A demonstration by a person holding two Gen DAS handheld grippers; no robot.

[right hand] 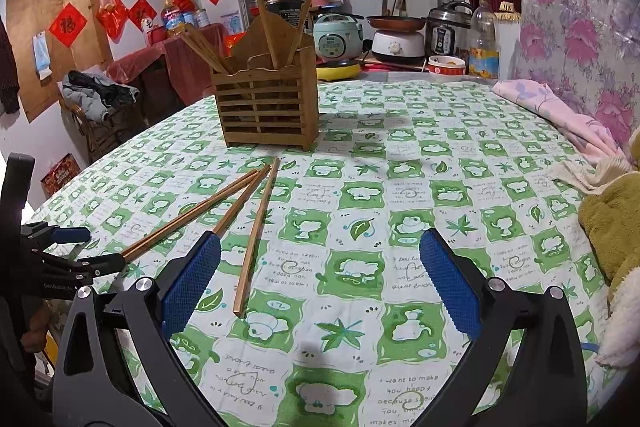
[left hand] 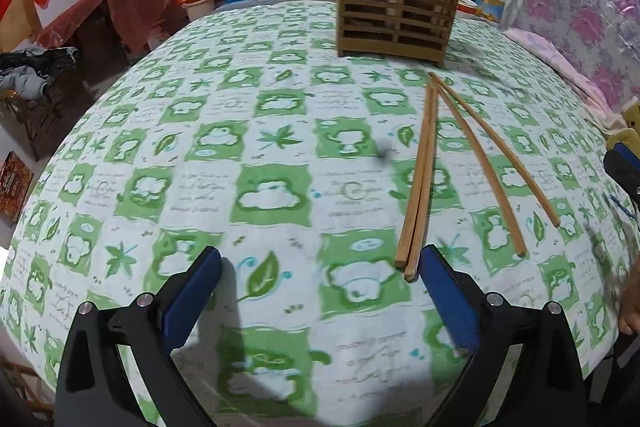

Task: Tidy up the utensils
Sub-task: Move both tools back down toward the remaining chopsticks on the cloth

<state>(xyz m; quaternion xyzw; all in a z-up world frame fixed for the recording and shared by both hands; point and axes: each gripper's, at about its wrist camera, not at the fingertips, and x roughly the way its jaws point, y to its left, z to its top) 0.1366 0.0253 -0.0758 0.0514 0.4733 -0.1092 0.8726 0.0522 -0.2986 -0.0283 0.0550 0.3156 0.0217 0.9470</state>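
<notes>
Several wooden chopsticks lie loose on the green-and-white tablecloth (left hand: 272,195). A touching pair (left hand: 420,179) points its near ends just inside the right finger (left hand: 444,291) of my left gripper (left hand: 320,259), which is open and holds nothing. Two single chopsticks (left hand: 480,167) fan out to the right of the pair. Behind them stands a slatted wooden holder (left hand: 394,11) with chopsticks upright in it. My right gripper (right hand: 320,243) is open and empty above the cloth, with one chopstick (right hand: 258,231) near its left finger. The holder (right hand: 266,107) is straight ahead; the left gripper (right hand: 80,259) shows at the left.
A pink cloth (right hand: 560,111) and a plush toy (right hand: 612,219) lie along the table's right side. Rice cookers (right hand: 338,39), a pan and bottles (right hand: 484,43) crowd the counter behind the table. A floral wall covering (right hand: 580,7) is on the right.
</notes>
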